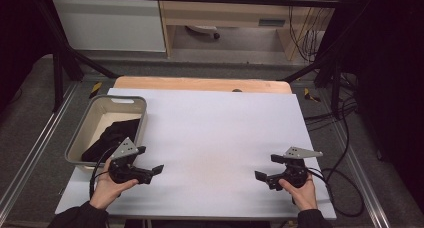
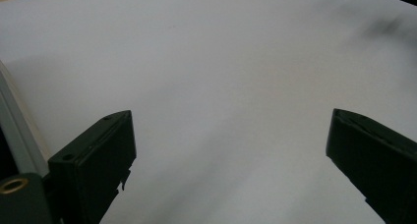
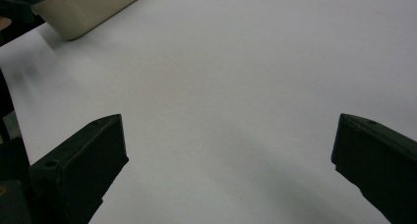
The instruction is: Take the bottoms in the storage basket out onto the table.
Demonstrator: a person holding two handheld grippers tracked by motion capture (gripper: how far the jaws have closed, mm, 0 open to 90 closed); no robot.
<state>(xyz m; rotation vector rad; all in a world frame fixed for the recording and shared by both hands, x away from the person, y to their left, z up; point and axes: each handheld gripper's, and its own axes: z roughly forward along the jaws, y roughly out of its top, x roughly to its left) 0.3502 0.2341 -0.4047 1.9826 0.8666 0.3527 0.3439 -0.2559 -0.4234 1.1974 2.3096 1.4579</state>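
White sheet (image 1: 215,133) covers wooden table (image 1: 200,83); grey floor around.

White sheet (image 1: 215,138) plain, no pattern, covering the tan wood table (image 1: 200,83). Left of the sheet's near part, grey-beige bin (image 1: 135,104) with pale cream inside; black cloth (image 1: 107,138) in it. Left gripper (image 1: 150,163) black with grey plate; right gripper (image 1: 266,168) same black and grey, black cable. Dark sleeves at the sheet's near edge.

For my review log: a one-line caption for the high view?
Both open grippers, left and right, rest near a bin of dark cloth.
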